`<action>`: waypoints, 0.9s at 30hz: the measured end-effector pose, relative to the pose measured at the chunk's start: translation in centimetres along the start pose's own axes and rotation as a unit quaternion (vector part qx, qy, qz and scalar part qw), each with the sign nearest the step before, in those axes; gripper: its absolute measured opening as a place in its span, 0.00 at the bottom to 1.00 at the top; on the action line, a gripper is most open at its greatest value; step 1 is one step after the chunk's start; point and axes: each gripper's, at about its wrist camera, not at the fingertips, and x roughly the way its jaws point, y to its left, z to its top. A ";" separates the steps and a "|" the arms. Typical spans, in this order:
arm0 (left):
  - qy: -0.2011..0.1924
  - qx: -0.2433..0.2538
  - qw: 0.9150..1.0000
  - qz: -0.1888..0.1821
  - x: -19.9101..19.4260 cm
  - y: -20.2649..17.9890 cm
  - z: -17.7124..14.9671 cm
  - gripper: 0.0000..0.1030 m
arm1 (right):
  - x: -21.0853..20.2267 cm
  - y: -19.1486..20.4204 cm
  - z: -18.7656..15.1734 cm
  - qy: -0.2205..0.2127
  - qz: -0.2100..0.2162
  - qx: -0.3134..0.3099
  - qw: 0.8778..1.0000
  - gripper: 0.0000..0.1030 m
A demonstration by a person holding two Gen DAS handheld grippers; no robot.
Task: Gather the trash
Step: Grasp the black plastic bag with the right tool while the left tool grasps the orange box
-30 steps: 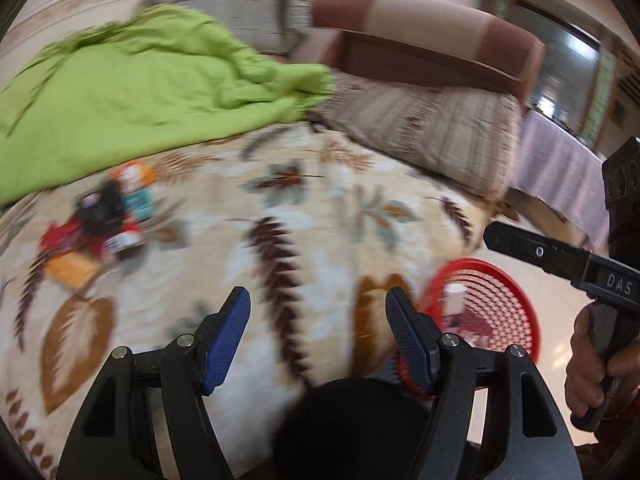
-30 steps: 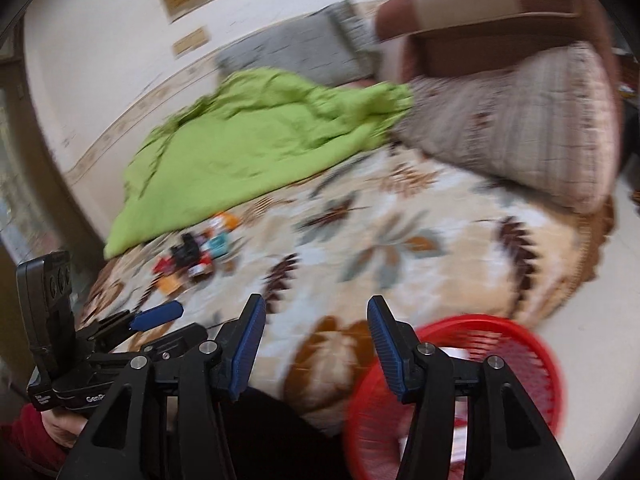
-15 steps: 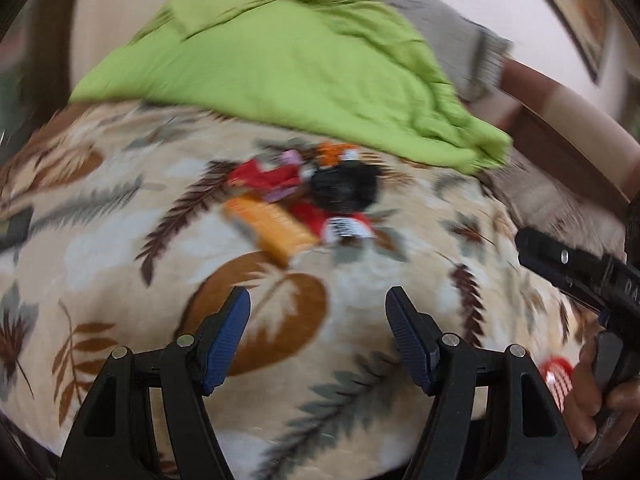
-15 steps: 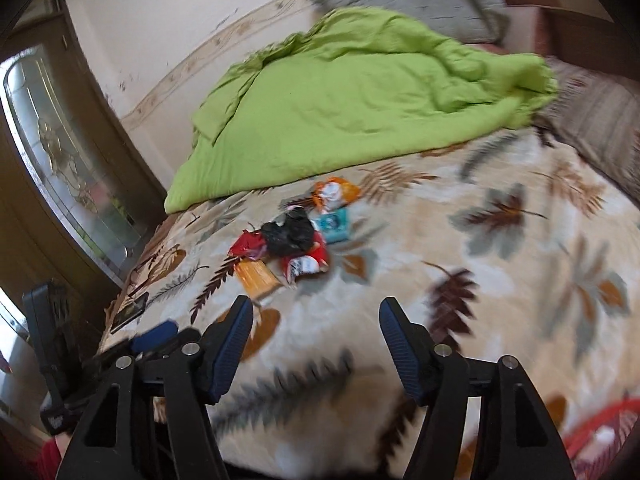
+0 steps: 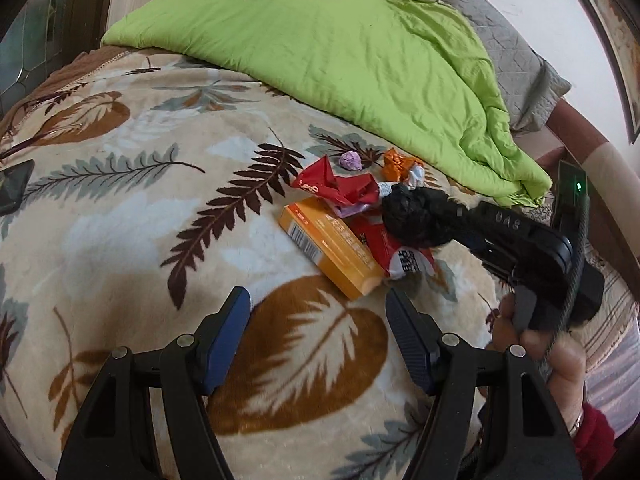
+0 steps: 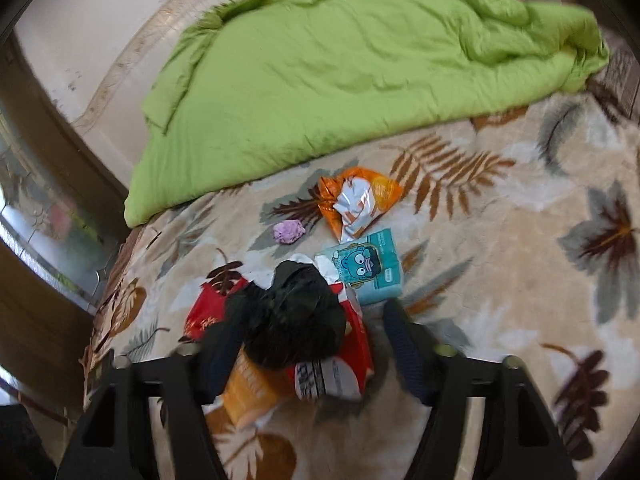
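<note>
A pile of trash lies on the leaf-patterned blanket (image 5: 132, 216): a crumpled black bag (image 6: 296, 320) on top of a red-and-white packet (image 6: 340, 372), an orange box (image 5: 332, 252) and a red wrapper (image 5: 336, 188). Beside the pile are a teal tissue pack (image 6: 368, 268), an orange foil wrapper (image 6: 356, 200) and a small purple wad (image 6: 289, 232). My right gripper (image 6: 312, 336) straddles the black bag. Its jaws are closing and the right finger still stands apart from the bag. My left gripper (image 5: 318, 308) stays open and empty just short of the orange box.
A green quilt (image 5: 340, 48) covers the far half of the bed, with a grey pillow (image 5: 512, 52) behind it. A dark phone (image 5: 14, 192) lies at the left edge. A person's hand (image 5: 552, 352) holds the right gripper's handle at the right.
Both views have swung away from the red basket by the bed to the trash pile. The right gripper has come down over the black bag. The basket is no longer in view.
</note>
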 end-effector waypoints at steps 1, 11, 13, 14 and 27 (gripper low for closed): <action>0.003 0.000 1.000 0.000 0.5 0.0 0.4 0.67 | 0.4 -0.1 0.0 0.005 0.010 0.002 1.000 0.28; 0.064 -0.018 0.998 0.013 8.1 -2.1 3.6 0.69 | -9.3 0.4 -5.7 -0.094 -0.002 -0.055 0.994 0.23; 0.068 -0.024 0.997 0.029 9.5 -2.4 3.8 0.69 | -11.3 0.2 -7.5 -0.109 -0.004 -0.062 0.992 0.23; 0.069 -0.022 0.996 0.051 10.5 -2.6 4.0 0.69 | -11.9 0.0 -8.0 -0.113 -0.006 -0.063 0.992 0.23; 0.080 0.046 0.993 0.076 9.1 -1.1 2.6 0.58 | -12.2 -1.6 -9.4 -0.094 0.018 -0.035 0.995 0.23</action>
